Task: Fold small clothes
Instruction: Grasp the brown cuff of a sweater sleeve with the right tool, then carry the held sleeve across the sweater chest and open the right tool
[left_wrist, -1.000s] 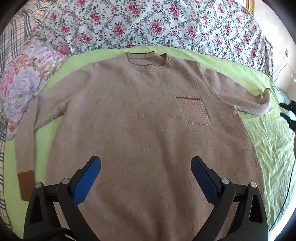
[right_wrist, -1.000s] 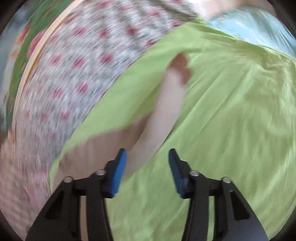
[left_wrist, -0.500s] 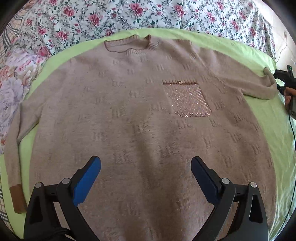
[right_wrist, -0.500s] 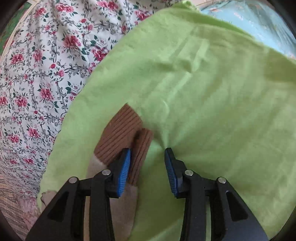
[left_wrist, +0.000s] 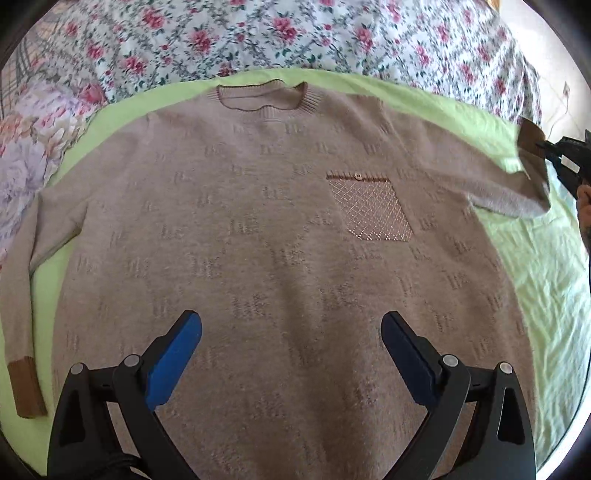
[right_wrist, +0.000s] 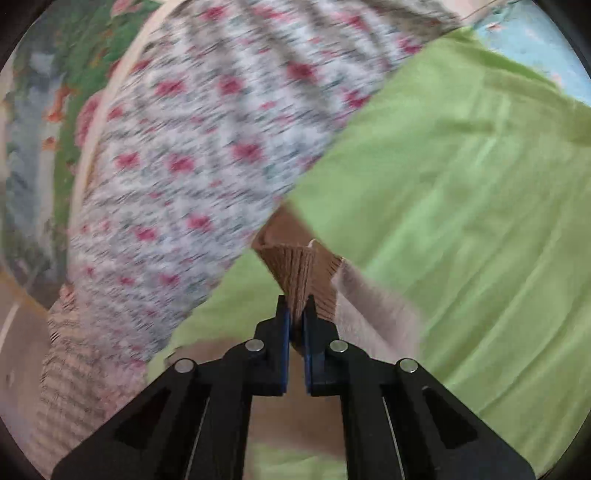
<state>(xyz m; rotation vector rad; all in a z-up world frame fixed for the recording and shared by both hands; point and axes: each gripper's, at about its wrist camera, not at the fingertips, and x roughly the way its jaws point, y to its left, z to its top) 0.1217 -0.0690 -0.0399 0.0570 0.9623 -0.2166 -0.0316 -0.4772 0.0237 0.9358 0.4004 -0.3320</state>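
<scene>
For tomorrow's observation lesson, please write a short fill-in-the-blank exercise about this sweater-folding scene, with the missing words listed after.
1. The beige sweater lies spread flat on a ____ sheet.
2. The right tool is shut on the sweater's brown ____.
3. The left tool hovers over the sweater's lower part with its jaws ____.
4. The shiny chest pocket has a lattice pattern and a small ____ at its top edge.

Missing words: green; cuff; open; button
</scene>
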